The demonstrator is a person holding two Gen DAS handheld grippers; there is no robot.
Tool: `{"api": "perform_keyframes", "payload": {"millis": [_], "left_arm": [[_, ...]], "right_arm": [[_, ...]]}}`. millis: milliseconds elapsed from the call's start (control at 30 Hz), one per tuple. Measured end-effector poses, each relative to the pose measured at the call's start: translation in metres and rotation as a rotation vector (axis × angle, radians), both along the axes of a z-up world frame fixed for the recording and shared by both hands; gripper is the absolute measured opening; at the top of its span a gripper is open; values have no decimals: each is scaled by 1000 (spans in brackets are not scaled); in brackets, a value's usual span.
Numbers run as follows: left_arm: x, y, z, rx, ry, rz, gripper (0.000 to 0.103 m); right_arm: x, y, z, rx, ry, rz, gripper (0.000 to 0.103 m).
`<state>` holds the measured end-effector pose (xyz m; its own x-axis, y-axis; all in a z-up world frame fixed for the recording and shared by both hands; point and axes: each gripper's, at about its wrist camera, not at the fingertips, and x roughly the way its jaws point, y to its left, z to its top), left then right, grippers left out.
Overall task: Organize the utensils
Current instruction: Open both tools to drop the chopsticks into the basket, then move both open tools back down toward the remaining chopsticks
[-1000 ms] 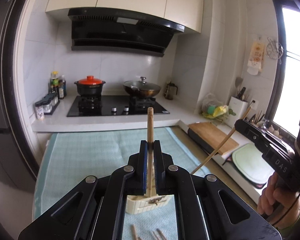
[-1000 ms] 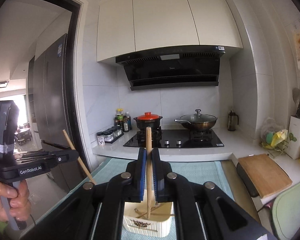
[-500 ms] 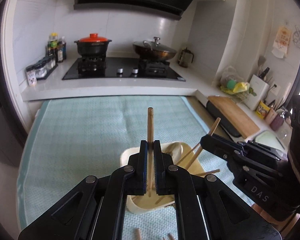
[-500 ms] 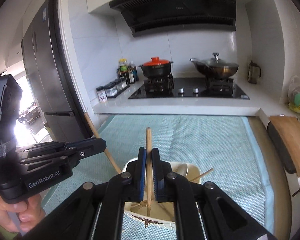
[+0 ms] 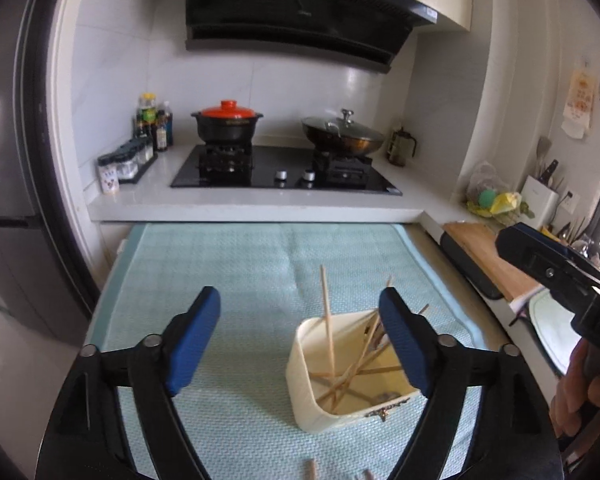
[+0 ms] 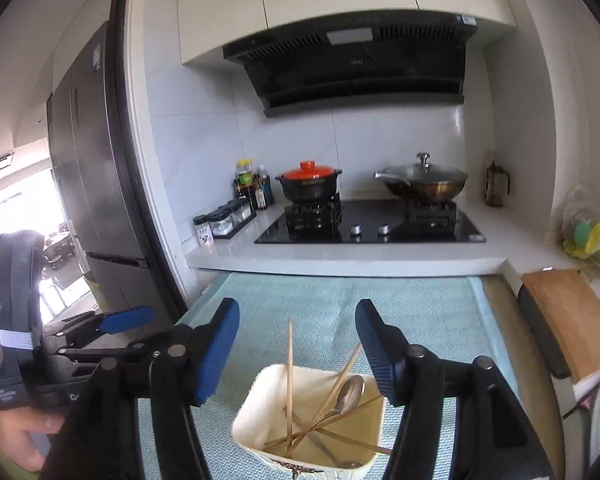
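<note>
Wooden chopsticks (image 6: pixel 289 376), glossy metal spoon (image 6: pixel 350 390), woven cloth mat (image 5: pixel 236 264)

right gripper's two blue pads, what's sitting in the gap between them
In the right wrist view the right gripper stands open with nothing gripped; through the gap shows a chopstick standing upright in the cream holder below.

One cream holder (image 6: pixel 252 412), one spoon (image 6: pixel 350 390), two claws, two stovetop pots; chopsticks too tangled to count.

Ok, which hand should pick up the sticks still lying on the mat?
Left, probably. The left gripper has just opened, nothing between its jaws, and the loose sticks lie on the mat right beneath it. The right gripper, also just opened and empty, sits over the box.
</note>
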<state>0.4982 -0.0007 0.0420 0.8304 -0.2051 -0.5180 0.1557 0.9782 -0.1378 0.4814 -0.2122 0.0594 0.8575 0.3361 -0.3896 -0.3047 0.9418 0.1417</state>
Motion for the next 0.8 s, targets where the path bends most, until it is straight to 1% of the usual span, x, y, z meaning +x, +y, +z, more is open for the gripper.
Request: {"api": "perform_keyframes", "payload": {"millis": [67,133,233,400,533,667,800], "left_arm": [[-28,7,5,-4,-33,22,100],[-56,10,1,-3,-44,19,100],[-95,7,-20,31,-12,-10,101],[-160,-9,-68,113,56,-56,101],[-204,-20,-103,151,90,-67,101],[-232,-29,-127,142,125,-82,101],[-250,-28,-142,114,137,-70,101]], "right_arm": [[-25,-1,10,-27,-17,3,63],[-50,-1,11,-52,-20,10,71],[-91,-1,0,-96,-30,22,74],[-151,1,-43,-183,-15,3,74],[-189,-9,-83,-167,51,-29,75],[-221,-19,-121,-175,116,-71,74],[-250,-26,-148,-237,136,-115,75]]}}
